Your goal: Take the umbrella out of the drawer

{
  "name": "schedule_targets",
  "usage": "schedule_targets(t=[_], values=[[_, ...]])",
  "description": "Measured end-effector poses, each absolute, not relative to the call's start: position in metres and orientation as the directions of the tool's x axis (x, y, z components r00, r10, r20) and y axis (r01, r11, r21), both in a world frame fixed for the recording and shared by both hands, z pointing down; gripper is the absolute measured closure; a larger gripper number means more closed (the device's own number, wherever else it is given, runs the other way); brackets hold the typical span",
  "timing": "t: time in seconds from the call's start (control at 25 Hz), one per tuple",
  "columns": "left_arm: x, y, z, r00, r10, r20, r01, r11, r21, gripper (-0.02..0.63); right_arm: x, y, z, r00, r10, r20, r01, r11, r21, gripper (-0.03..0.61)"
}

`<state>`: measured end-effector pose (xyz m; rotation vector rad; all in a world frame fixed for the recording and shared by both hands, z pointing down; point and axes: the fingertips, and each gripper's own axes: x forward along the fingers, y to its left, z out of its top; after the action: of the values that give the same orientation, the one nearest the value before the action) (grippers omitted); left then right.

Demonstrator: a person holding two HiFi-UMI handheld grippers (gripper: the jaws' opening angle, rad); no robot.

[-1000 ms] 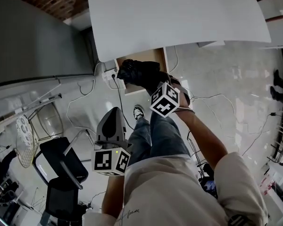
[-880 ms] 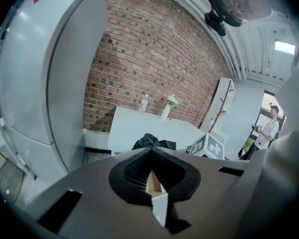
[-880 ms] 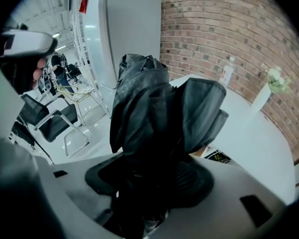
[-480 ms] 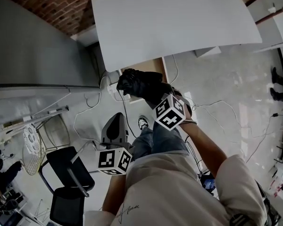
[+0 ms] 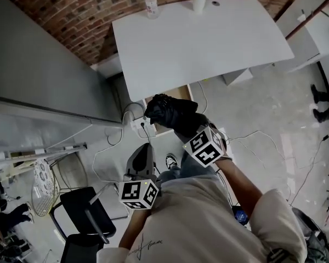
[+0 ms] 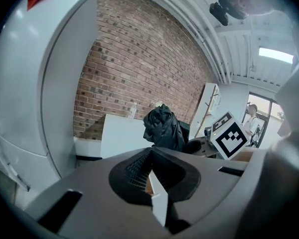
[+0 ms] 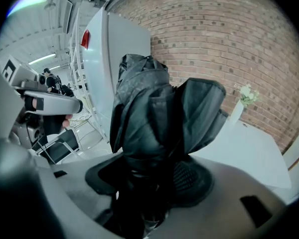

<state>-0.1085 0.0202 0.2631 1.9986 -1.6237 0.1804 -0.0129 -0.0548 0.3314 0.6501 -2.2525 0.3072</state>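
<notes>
The right gripper [image 7: 152,180], fingers clamped on the umbrella [image 7: 159,118], rises clear of the drawer [image 5: 177,93], so removal looks done; the left gripper [image 6: 157,193] has its fingers closed and empty.

The umbrella [image 5: 170,113] is black and folded, its fabric bunched in loose, crumpled folds. It is clamped in the right tongs [image 7: 148,183], above and clear of the drawer [image 5: 179,92] (wood-coloured inside), which stands open under the white bench [image 5: 208,43].

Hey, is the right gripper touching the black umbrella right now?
Touching. The right gripper view shows the right gripper closed on the umbrella: the bundled black fabric sits pinched between its jaws, with no gap on either side.
</notes>
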Motion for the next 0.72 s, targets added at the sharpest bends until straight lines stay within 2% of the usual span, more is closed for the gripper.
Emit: schedule_targets(t=[0.4,0.72], values=[[-0.122,0.02,0.22,0.24,-0.913,0.33,-0.934,-0.125,0.335,0.601,0.023,-0.035,0.271,-0.611,-0.482,0.628,-0.636,0.771,-0.027,0.318],[-0.136,0.035,0.208,0.221,-0.925,0.31,-0.938,-0.114,0.327,0.601,0.042,-0.017,0.231,-0.619,-0.579,0.53,-0.696,0.718,-0.029,0.318]])
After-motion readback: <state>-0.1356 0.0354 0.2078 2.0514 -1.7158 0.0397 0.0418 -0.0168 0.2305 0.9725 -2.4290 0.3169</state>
